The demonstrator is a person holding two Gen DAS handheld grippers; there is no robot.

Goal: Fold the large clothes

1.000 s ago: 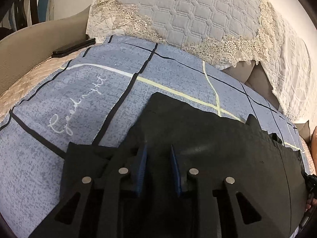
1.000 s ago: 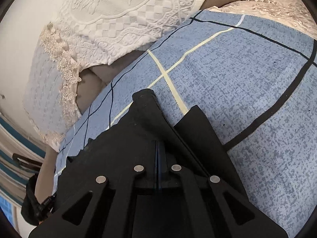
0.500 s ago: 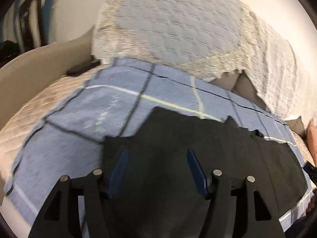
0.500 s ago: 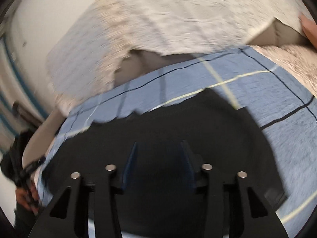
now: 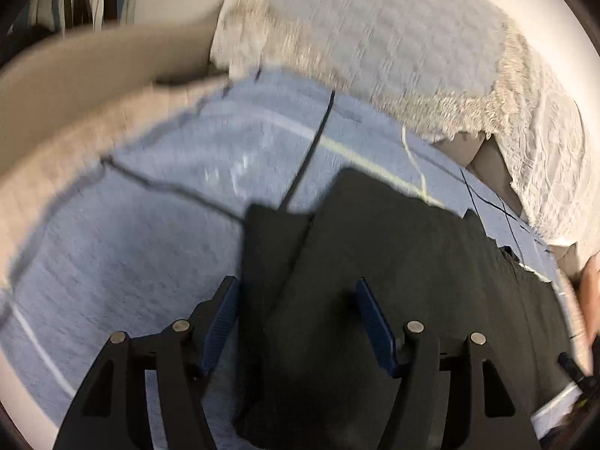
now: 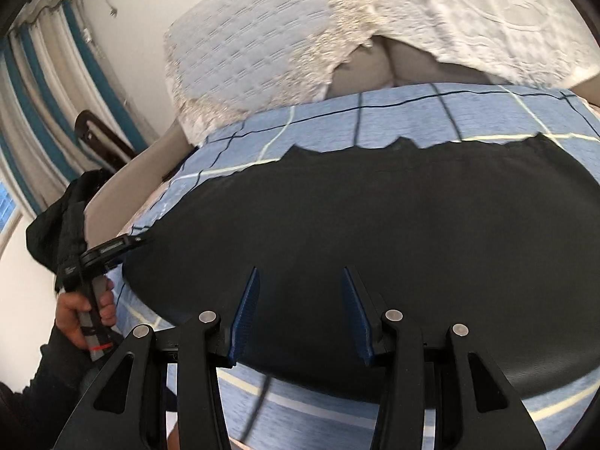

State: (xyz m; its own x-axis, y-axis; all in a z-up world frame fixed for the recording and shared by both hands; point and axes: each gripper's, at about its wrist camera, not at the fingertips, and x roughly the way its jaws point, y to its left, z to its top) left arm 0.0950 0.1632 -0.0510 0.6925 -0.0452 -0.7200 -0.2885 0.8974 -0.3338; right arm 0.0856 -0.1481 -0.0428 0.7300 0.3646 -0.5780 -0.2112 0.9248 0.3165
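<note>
A large black garment (image 5: pixel 412 281) (image 6: pixel 375 225) lies spread flat across the blue checked bedsheet (image 5: pixel 131 243) (image 6: pixel 375 120). Its far edge is jagged. At its left end a narrow flap (image 5: pixel 270 247) lies folded beside the main panel. My left gripper (image 5: pixel 296 285) hovers over that end, open, with nothing between its blue pads. My right gripper (image 6: pixel 300 272) is open above the garment's near edge and holds nothing. In the right wrist view a hand (image 6: pixel 82 307) holds the left gripper (image 6: pixel 112 247) at the garment's left edge.
A grey quilted pillow with lace trim (image 5: pixel 375 37) (image 6: pixel 262 56) and a white lace pillow (image 6: pixel 468 11) lean at the head of the bed. A beige padded bed frame (image 5: pixel 93 67) curves along the left. Striped curtains (image 6: pixel 45 75) hang at far left.
Both grippers have opened, let go of the black garment and drawn back from it. The right one has swung far and rolled level. The garment now lies flat.
</note>
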